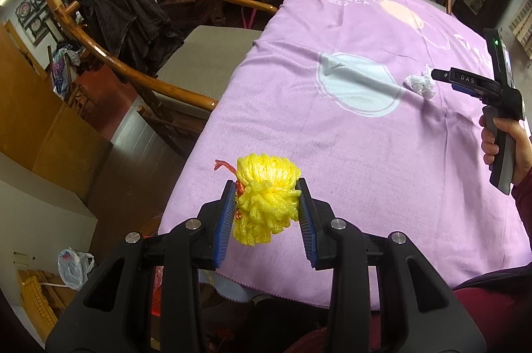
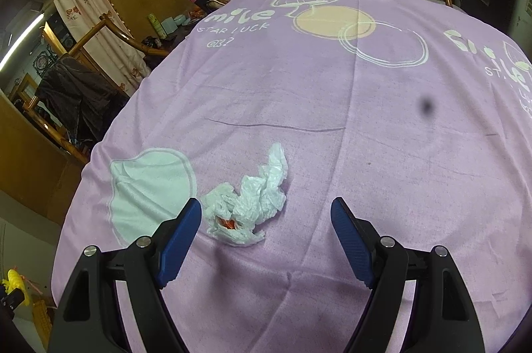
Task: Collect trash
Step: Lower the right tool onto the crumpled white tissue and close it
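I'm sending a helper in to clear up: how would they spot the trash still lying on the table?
Find the table under the purple cloth printed with mushrooms and circles. Near its pale blue circle lies a crumpled white tissue, just ahead of the open right gripper. It is white with a red-orange spot inside, unlike the yellow foam net clamped in the left gripper.

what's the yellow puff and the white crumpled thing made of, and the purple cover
Yellow puff: looks like foam netting, matte; looped soft strands, squeezed between the left gripper's jaws.
White crumpled thing: probably thin plastic film or tissue; sharp creases, faintly translucent, something red inside.
Purple cover: woven cotton-like cloth, matte; visible weave, soft folds, printed shapes.
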`<state>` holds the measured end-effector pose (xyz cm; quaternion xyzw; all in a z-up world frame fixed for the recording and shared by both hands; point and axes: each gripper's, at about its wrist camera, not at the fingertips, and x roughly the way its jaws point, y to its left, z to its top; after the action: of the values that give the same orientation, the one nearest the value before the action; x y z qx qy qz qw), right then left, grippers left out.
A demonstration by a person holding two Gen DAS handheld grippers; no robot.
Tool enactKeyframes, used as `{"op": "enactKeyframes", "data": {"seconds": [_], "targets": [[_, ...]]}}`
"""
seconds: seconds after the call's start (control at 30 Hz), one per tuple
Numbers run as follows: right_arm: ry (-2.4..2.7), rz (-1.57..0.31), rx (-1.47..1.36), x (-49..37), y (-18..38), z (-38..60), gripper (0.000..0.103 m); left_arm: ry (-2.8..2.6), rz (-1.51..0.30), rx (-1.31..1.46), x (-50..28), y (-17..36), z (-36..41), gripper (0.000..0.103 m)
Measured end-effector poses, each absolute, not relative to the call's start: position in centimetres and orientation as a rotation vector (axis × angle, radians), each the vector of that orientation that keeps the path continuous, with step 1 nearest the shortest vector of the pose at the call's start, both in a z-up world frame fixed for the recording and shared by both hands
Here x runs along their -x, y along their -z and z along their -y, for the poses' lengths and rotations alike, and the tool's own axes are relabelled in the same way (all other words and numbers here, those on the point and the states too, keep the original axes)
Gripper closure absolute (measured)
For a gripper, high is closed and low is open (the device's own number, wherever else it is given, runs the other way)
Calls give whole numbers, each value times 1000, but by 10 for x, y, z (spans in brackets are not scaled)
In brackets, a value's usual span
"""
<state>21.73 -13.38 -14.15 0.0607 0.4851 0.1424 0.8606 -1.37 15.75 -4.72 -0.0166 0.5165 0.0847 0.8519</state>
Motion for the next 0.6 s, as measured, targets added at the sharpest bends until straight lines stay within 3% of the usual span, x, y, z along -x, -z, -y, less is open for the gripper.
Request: {"op": "enactKeyframes", "data": {"seconds": [0.6], "targets": [[-339,-984,-2,-212,152,117,24,-139,-1136,29,-2,57,-148,66]]}}
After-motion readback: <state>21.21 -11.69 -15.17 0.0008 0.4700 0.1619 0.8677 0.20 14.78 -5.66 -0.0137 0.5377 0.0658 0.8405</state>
